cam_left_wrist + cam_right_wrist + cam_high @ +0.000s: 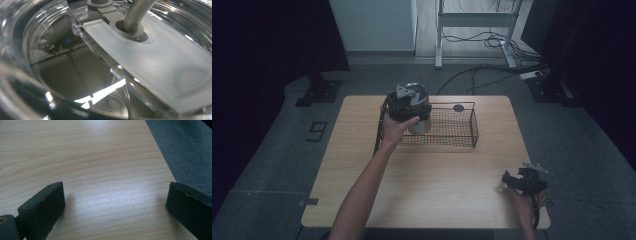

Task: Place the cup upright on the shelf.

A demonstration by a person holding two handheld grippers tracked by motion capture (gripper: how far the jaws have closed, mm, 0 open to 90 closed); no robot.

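Note:
A steel tumbler (420, 125) with a clear lid hangs at the left end of a black wire basket (475, 131), slightly tilted. My left gripper (409, 102) sits on top of it, held by a hand, and appears shut on its rim. Its jaws are hidden. The left gripper view looks straight down onto the clear lid (75, 65), with its frosted slider (162, 65) and a metal straw (136, 13). My right gripper (508, 179) rests low over the table's front right corner. Its jaws (115, 202) stand wide open with bare wood between them.
The wooden table (437, 185) stands on grey carpet. A small dark round thing (458, 107) lies at the basket's far rim. The table's right edge (162, 162) runs close beside the right gripper. Cables and a desk frame lie on the floor beyond.

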